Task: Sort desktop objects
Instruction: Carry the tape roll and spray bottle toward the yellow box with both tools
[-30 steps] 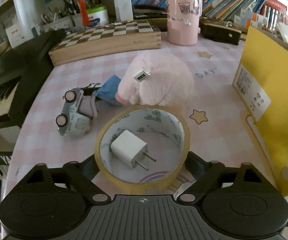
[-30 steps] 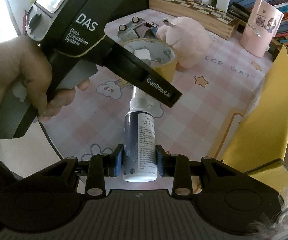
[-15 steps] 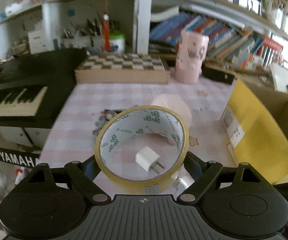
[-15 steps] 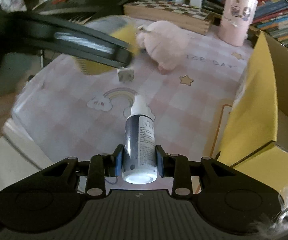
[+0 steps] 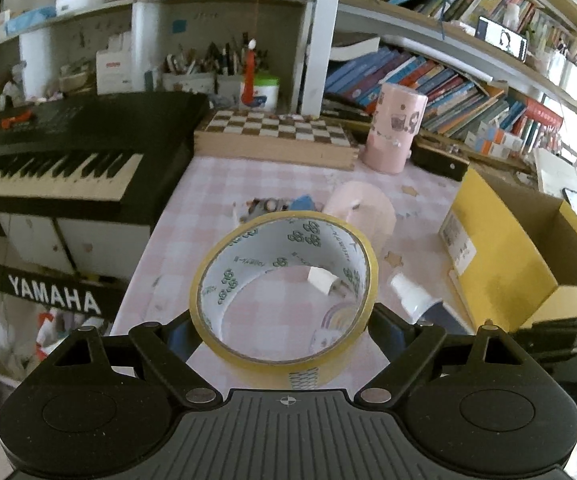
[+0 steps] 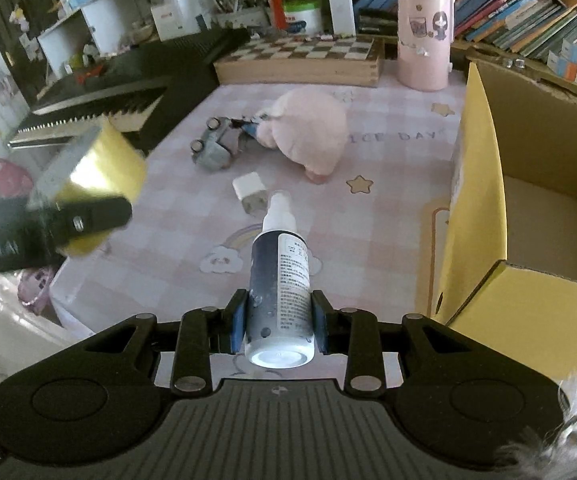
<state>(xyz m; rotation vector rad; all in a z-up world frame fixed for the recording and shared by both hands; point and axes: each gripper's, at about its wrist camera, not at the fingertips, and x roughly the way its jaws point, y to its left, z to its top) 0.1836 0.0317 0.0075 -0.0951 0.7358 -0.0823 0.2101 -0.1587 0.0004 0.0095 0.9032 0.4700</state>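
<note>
A yellow tape roll (image 5: 284, 292) hangs above the pink checked table, with my left gripper (image 5: 284, 328) shut on its outer sides. From the right wrist view the same roll (image 6: 104, 168) and left gripper (image 6: 48, 220) float at the table's left edge. My right gripper (image 6: 278, 320) is shut on a dark spray bottle (image 6: 280, 276), its white nozzle pointing forward; the nozzle (image 5: 408, 294) also shows in the left wrist view. On the table lie a white charger (image 6: 250, 190), a pink plush (image 6: 308, 132) and a toy car (image 6: 212, 148).
An open yellow cardboard box (image 6: 476, 200) stands at the table's right side. A chessboard box (image 6: 300, 60) and a pink cup (image 6: 424, 36) stand at the back. A black keyboard (image 5: 60, 152) runs along the left, with shelves of books behind.
The left gripper has lifted the tape roll off the table and drawn back to the left; the charger that lay inside the ring stays down. The right gripper rose a little and rolled with the bottle.
</note>
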